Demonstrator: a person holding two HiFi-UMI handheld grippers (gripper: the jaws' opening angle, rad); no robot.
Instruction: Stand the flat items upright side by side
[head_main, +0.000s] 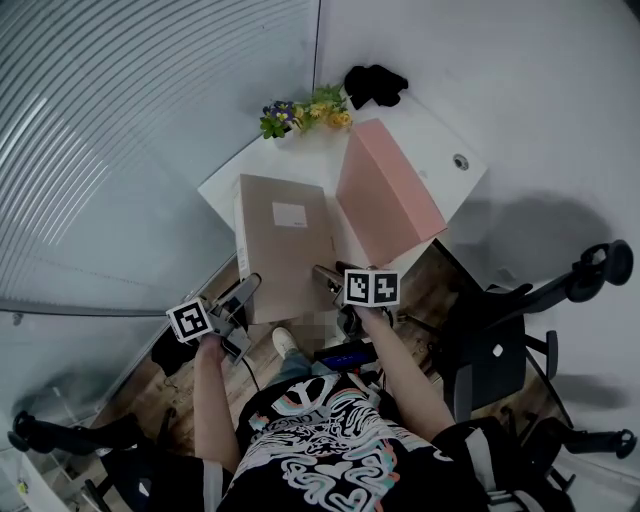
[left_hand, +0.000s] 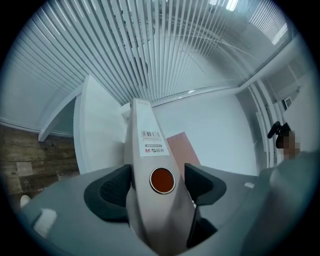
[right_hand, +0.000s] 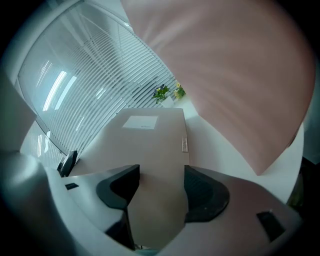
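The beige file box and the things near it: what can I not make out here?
- Near corners of the beige file box: head view, covered by the left gripper and the right gripper.
- Its white label: head view, too small to read.
- Top of the pink file box: right gripper view, cut off by the picture's edge.
- The black thing: head view, too small to identify.

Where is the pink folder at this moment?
The pink folder is on the right side of the table in the head view, just right of the brown folder and near the flowers.
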